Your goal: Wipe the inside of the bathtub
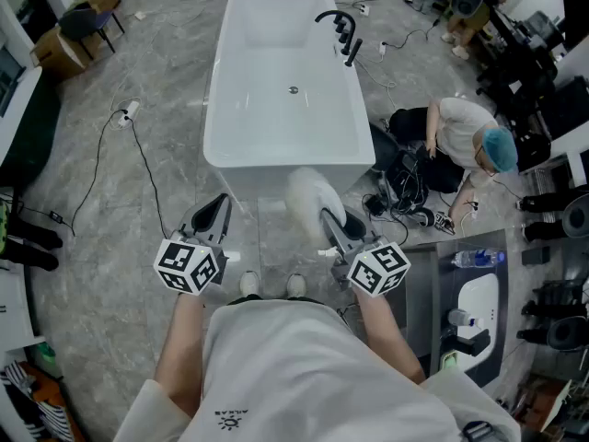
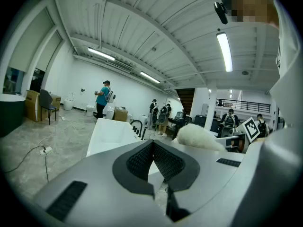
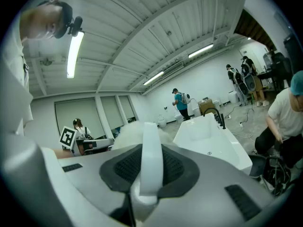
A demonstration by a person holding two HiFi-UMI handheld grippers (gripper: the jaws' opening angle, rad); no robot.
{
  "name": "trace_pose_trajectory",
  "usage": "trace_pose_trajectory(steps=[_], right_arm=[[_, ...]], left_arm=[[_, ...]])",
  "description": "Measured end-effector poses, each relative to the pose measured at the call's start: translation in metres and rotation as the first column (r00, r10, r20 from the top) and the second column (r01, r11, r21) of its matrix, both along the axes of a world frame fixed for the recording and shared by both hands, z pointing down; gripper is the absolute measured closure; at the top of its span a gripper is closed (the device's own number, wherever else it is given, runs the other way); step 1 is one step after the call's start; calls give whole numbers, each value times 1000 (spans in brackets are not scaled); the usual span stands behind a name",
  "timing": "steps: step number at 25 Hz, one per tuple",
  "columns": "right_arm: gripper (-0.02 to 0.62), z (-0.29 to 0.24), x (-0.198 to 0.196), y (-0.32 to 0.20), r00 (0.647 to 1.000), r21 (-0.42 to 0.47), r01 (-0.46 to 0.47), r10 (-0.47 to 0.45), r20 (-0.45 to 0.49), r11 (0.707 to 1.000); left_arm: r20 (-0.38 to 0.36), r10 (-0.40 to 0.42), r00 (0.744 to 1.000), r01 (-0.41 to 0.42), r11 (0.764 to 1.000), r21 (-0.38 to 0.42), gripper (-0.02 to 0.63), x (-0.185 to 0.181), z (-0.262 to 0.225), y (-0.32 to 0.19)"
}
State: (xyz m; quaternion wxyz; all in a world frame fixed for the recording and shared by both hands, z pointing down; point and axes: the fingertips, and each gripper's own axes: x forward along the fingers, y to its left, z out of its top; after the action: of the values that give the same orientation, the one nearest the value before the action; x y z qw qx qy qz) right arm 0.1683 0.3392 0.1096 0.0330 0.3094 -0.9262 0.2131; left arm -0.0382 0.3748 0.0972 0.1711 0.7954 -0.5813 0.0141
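Observation:
A white freestanding bathtub (image 1: 283, 145) stands ahead of me with a black faucet (image 1: 342, 32) on its right rim and a drain (image 1: 294, 89) in the middle. My right gripper (image 1: 329, 219) is shut on the white handle (image 3: 151, 157) of a fluffy white duster (image 1: 311, 196), whose head hangs just before the tub's near end. My left gripper (image 1: 213, 217) is shut with nothing in it, left of the duster. In the left gripper view the tub (image 2: 110, 132) and the duster (image 2: 196, 137) show beyond the closed jaws. The tub (image 3: 211, 138) appears to the right in the right gripper view.
A person in a blue cap (image 1: 465, 141) crouches right of the tub among cables and gear. Cables (image 1: 138, 164) run over the grey floor at left. A grey table with a bottle (image 1: 479, 259) stands at my right. A chair and boxes (image 1: 81, 28) sit far left.

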Motion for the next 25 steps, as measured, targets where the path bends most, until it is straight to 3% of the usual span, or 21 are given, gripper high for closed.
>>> trace_pose_trajectory(steps=[10, 25], right_arm=[[500, 11, -9, -12, 994, 49, 12, -7, -107, 999], [500, 17, 23, -17, 996, 34, 47, -44, -81, 998]], left_arm=[[88, 33, 996, -31, 999, -22, 595, 24, 12, -20], [84, 22, 996, -19, 999, -37, 595, 67, 20, -23]])
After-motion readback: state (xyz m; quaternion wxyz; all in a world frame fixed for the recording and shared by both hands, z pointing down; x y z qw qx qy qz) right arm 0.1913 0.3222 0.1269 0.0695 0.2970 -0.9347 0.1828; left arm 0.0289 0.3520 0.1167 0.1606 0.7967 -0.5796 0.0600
